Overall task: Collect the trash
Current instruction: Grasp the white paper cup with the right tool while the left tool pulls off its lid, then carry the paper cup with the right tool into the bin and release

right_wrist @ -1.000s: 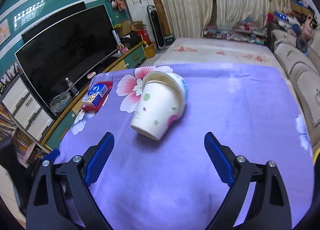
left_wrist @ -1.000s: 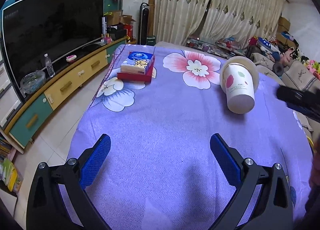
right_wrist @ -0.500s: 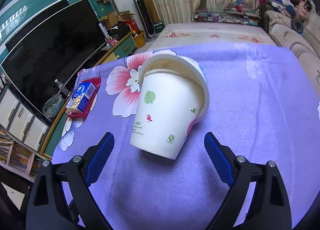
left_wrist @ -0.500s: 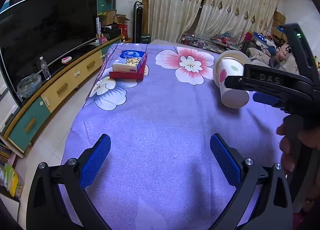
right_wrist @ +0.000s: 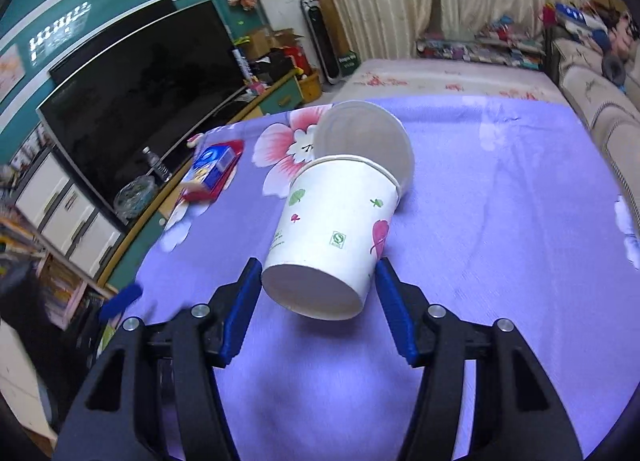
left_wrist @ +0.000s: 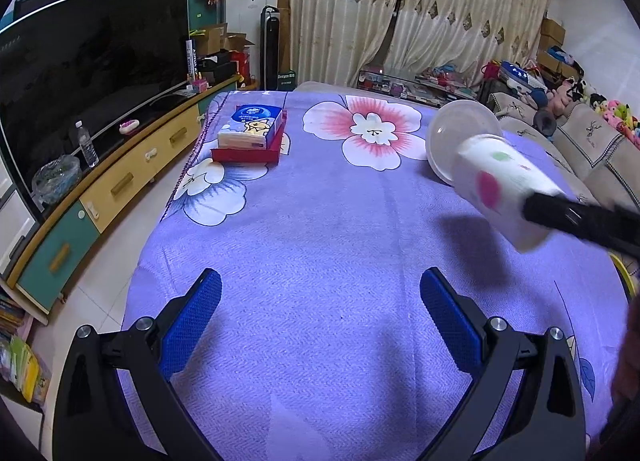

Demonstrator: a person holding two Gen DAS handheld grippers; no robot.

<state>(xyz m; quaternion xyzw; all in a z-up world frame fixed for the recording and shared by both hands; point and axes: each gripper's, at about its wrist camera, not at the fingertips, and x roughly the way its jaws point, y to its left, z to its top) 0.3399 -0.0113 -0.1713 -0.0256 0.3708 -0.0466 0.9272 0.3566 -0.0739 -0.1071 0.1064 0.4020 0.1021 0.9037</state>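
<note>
The right tool (right_wrist: 318, 285) has its two blue pads on either side of the base end of a paper cup (right_wrist: 340, 225). Its jaws have just been closing, and the pads now press on the cup's wall at left and right, so it is clamped on the cup at a middling spread. The cup hangs clear of the purple flowered cloth (right_wrist: 500, 221) that covers the counter; its shadow falls on the cloth beneath it. From the left wrist view the right tool's black finger (left_wrist: 580, 221) crosses the cup's (left_wrist: 500, 193) lower side.

The left tool (left_wrist: 320, 321) stands wide apart with nothing between its pads, hovering over bare cloth (left_wrist: 320, 221), with the cup ahead of it and to its right.

The cup's long axis runs away from the right tool: the closed bottom faces back toward the camera and slightly down, the open mouth points forward and up. A round white lid (right_wrist: 368, 141) sits just beyond the rim, tilted open against the mouth.

The cup is white paper with a rolled rim, printed with small green leaves, pink hearts or petals and a small green square mark. Its bottom is plain white and recessed.

Farther ahead of the right tool, to its left, a blue tissue pack (right_wrist: 212, 165) lies on a red tray (right_wrist: 224, 185).
</note>
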